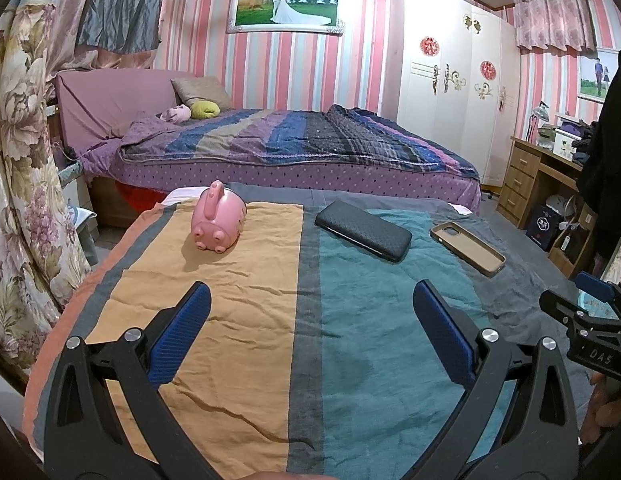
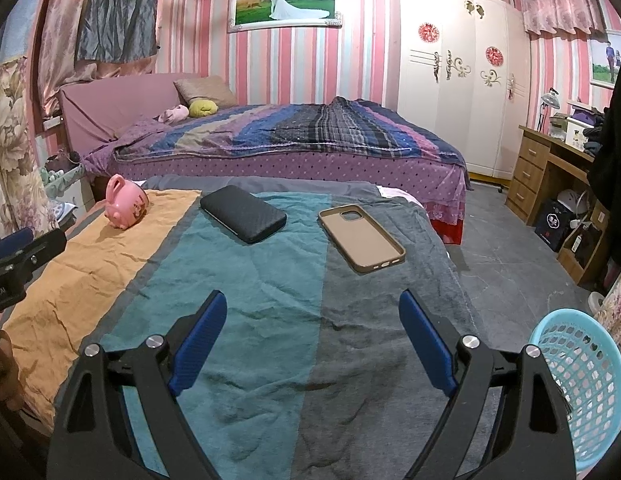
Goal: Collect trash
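A: Left gripper [image 1: 310,320] is seen spread wide in the left wrist view, and nothing is pinched between its blue pads. It is held above the striped cloth [image 1: 238,320]. Farther on the cloth, a pink piggy bank [image 1: 218,218], a black wallet-like case [image 1: 362,230] and a tan phone case [image 1: 466,248] are laid apart from each other.

B: Right gripper [image 2: 312,340] is spread wide too in the right wrist view, and it is empty. A blue plastic basket [image 2: 582,384] is seen low at the right, beside the covered table. No item can be seen inside it.

A: So nothing is collected yet, it is judged. All three items are left to be picked.
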A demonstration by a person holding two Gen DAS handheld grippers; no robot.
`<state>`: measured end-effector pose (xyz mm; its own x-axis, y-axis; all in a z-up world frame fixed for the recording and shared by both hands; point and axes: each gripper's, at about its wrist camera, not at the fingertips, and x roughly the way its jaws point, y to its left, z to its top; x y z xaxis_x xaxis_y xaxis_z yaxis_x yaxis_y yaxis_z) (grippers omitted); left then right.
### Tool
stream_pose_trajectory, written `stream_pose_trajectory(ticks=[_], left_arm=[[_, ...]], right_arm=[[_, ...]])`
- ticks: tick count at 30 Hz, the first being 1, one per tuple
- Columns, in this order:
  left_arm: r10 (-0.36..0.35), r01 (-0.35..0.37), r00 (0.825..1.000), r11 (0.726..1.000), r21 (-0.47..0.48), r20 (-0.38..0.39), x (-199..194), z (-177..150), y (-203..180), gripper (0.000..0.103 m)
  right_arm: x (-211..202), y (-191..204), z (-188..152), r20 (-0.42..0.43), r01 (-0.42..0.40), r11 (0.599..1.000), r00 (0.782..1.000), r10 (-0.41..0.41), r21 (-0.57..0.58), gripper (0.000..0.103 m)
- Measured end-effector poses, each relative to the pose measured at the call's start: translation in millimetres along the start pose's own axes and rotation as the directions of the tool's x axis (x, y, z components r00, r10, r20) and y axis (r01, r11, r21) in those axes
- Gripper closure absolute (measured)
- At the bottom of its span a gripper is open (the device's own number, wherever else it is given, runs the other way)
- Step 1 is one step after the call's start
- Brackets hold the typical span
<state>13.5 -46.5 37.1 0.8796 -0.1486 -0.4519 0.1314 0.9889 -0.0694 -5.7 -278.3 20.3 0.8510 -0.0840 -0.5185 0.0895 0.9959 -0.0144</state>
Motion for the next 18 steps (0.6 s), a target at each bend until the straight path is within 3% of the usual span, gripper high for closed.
stream_pose_trajectory(ticks=[18], left_arm=[[0.000, 0.000, 1.000, 1.000, 0.002, 0.001, -0.4, 0.3, -0.2, 0.005]], right_arm=[[1.5, 4.0, -0.5, -0.004, -0.003, 1.000, 1.000, 0.003, -0.005, 0.017]])
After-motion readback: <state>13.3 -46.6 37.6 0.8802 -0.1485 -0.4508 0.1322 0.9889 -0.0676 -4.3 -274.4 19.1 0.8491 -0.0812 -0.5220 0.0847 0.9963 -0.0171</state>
